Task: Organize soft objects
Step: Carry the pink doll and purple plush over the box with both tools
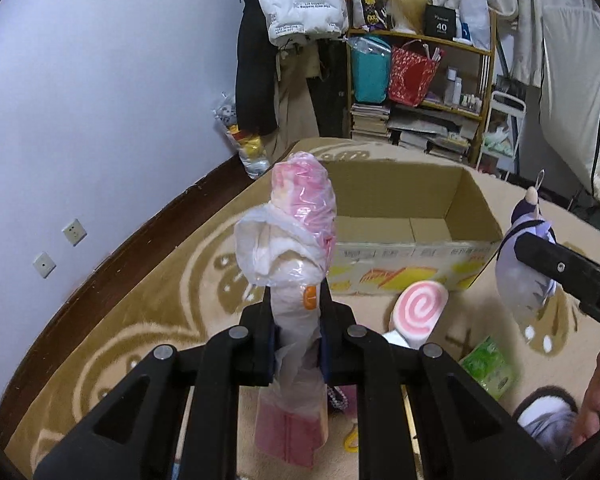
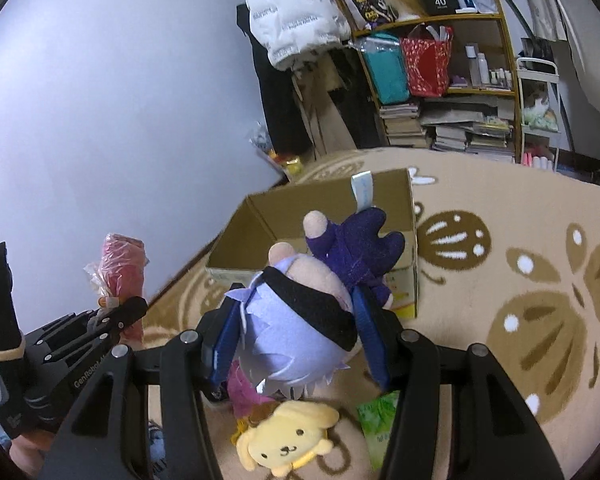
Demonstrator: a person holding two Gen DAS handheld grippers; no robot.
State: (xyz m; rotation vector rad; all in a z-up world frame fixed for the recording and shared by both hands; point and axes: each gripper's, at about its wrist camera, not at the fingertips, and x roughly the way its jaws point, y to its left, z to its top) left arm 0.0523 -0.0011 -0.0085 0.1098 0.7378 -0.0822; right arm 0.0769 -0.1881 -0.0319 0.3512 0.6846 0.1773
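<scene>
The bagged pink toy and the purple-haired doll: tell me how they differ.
The bagged pink toy is wrapped in clear plastic; the purple-haired doll is bare. The toy stands long and upright in the left gripper, jaws pinched narrow; the doll is round and upside down in the right gripper, jaws wider. Both are held above the rug.

Cardboard box on the rug, shelf behind it, wall to its left
</scene>
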